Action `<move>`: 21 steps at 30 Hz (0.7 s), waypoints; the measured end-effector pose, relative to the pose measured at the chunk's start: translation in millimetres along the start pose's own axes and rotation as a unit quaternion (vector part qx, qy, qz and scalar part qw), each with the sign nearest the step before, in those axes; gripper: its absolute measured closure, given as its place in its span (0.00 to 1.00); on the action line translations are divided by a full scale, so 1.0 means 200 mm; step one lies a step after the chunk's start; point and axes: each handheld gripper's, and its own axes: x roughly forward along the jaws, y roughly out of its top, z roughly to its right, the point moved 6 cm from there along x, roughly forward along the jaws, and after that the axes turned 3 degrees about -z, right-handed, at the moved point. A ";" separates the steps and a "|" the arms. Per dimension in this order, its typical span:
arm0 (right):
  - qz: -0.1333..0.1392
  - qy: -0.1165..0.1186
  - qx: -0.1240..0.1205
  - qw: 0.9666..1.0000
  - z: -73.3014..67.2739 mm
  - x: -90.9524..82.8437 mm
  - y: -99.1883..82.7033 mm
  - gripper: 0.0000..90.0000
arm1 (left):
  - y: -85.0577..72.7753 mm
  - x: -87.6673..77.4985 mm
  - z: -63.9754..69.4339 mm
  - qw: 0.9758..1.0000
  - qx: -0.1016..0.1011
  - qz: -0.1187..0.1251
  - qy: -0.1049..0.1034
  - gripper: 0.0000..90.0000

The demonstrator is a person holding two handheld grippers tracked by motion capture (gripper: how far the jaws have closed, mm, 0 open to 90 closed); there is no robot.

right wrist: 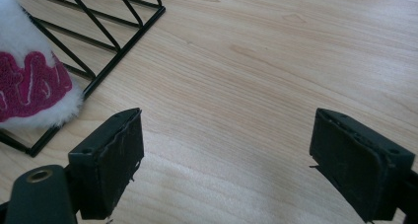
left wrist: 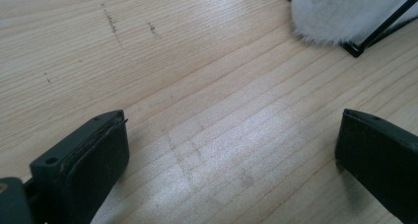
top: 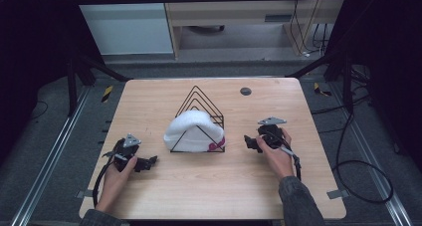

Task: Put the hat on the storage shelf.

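Soft, light, squashy white fleece hat draped over black wire rack at bench centre, best pinched at its pink-embroidered rim near 5 o'clock, left claw and right claw both gaping empty alongside.

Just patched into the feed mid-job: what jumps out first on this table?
A fluffy white hat with pink lettering, lying in the front slot of a black wire rack of triangular dividers at the middle of the wooden table. The left gripper and right gripper rest on the table either side of it, jaws open, neither touching it.
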 end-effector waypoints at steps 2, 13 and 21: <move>-0.002 0.002 0.001 1.000 -0.01 0.01 0.01 0.14 | 0.00 0.00 0.00 1.000 -0.001 0.000 0.000 0.00; -0.014 -0.007 0.009 1.000 -0.01 0.09 0.00 0.14 | 0.00 0.00 0.00 1.000 0.000 0.000 0.000 0.00; -0.019 -0.009 0.015 1.000 -0.01 0.11 -0.03 0.14 | 0.00 0.00 0.00 1.000 0.000 0.000 -0.001 0.00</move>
